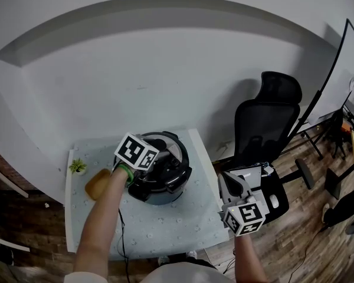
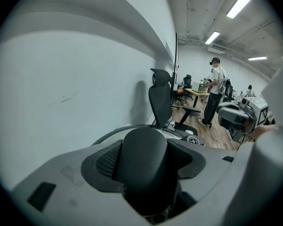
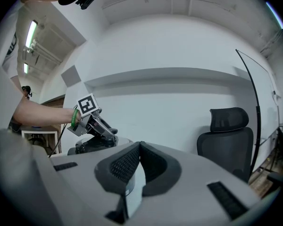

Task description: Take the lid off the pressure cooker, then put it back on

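The pressure cooker (image 1: 165,188) is being shown standing on the white table (image 1: 165,232), towards its far right part, with the lid (image 1: 170,147) seated on top of it. The lid's black handle (image 2: 146,168) is being grasped by the left gripper (image 1: 153,163), which is being held tilted downward over the cooker from the near left. In the left gripper view the handle is being pinched between the ribbed pads (image 2: 108,161) and is filling the gap between them, and the lid's silver rim is being seen just behind it. The right gripper (image 1: 226,181) is being held level off the table's right edge, well apart from the cooker, with a black office chair (image 1: 264,122) beyond it. Its jaws are being pressed together tip to tip, clenched on nothing. A small potted plant (image 1: 78,167) and a wooden dish (image 1: 98,183) are being seen on the table's left part, the dish just nearer than the plant and beside the left forearm. A black cable (image 1: 121,234) is being seen running across the table towards its near edge
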A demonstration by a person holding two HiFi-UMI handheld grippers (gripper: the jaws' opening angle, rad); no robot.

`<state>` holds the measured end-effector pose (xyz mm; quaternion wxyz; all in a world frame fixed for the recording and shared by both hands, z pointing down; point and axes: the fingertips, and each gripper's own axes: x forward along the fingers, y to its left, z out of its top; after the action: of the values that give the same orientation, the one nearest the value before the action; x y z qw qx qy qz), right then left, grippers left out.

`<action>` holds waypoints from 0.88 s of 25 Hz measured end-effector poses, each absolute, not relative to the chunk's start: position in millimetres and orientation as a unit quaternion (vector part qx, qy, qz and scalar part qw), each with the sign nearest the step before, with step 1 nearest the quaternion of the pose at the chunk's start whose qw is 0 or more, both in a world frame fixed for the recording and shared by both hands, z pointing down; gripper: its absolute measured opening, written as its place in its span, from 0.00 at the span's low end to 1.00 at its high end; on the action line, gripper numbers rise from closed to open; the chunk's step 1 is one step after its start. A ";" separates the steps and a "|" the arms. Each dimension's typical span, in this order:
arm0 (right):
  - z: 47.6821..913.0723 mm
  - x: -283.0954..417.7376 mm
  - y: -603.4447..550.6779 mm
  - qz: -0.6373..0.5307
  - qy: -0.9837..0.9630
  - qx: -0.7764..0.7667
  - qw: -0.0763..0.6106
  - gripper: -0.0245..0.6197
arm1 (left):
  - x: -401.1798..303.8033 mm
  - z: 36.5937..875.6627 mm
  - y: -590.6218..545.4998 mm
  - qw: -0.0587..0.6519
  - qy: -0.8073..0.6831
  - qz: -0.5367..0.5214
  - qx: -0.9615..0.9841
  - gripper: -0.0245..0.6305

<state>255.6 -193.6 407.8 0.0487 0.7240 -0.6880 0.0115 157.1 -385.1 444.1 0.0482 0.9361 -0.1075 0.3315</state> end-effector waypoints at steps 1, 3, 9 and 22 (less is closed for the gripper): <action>407.4 256.3 -194.3 0.011 -0.688 0.724 0.049 0.04 | 157.4 443.7 -385.4 0.048 -0.108 0.329 0.937 0.46; 408.3 257.1 -195.3 0.012 -0.690 0.722 0.049 0.04 | 158.4 443.3 -385.8 0.047 -0.108 0.323 0.939 0.46; 409.7 256.2 -197.0 0.013 -0.695 0.718 0.049 0.04 | 158.4 442.9 -385.6 0.042 -0.110 0.314 0.942 0.46; 410.7 253.6 -202.7 0.013 -0.712 0.701 0.045 0.04 | 158.0 443.4 -388.3 0.050 -0.143 0.311 0.938 0.47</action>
<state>253.6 -202.7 410.7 0.0451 0.7008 -0.7118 0.0127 158.0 -388.3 443.4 0.0505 0.9382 -0.1433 0.3110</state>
